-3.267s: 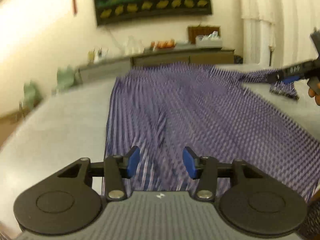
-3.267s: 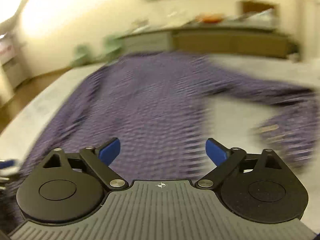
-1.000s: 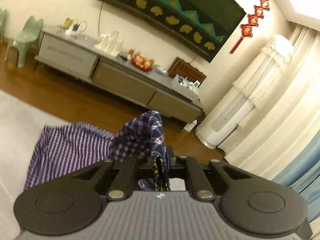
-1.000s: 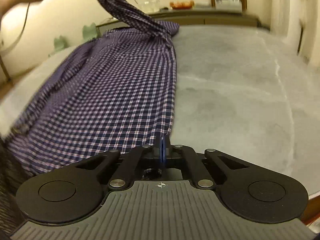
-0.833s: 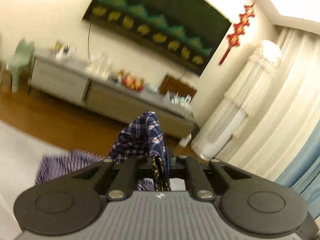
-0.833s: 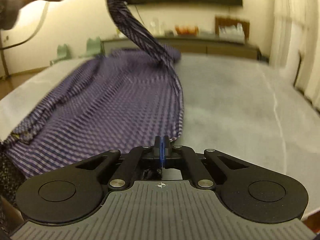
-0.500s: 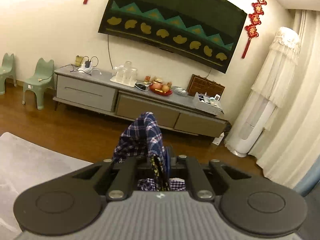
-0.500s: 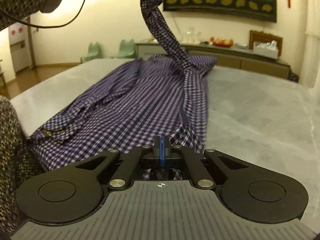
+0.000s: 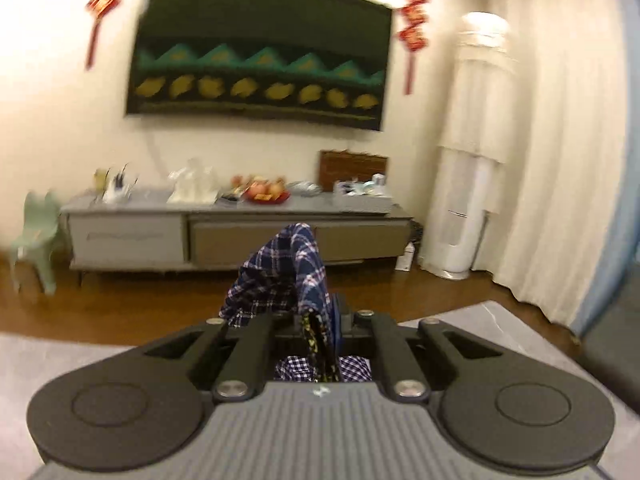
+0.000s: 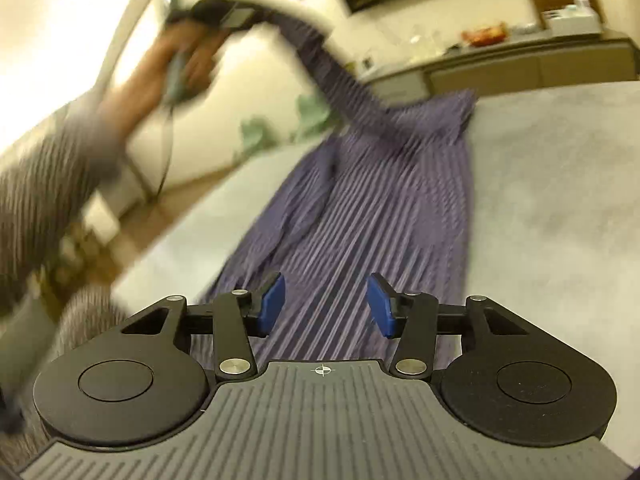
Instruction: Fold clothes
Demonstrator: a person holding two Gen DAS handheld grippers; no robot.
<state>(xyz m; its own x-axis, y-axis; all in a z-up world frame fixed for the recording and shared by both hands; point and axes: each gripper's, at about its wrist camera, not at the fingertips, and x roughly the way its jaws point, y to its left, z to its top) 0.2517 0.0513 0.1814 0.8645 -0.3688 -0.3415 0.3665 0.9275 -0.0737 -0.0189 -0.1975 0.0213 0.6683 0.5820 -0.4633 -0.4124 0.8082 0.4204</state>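
Right jaws now apart, off shirt (image 10: pixel 360 208)

My shirt (image 10: pixel 360 216) lies lengthwise on the table (image 10: pixel 560 200).
Its far end rises leftward to my left gripper (image 9: pixel 320 332); the cabinet (image 9: pixel 236 236) stands behind the table.

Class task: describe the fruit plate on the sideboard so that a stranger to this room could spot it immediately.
Start at the big dark wall hanging with green peaks and gold shapes. Drop to the long grey sideboard under it. Near the middle of its top sits the red fruit plate, the only bright red thing there, between pale glassware and a brown woven panel.
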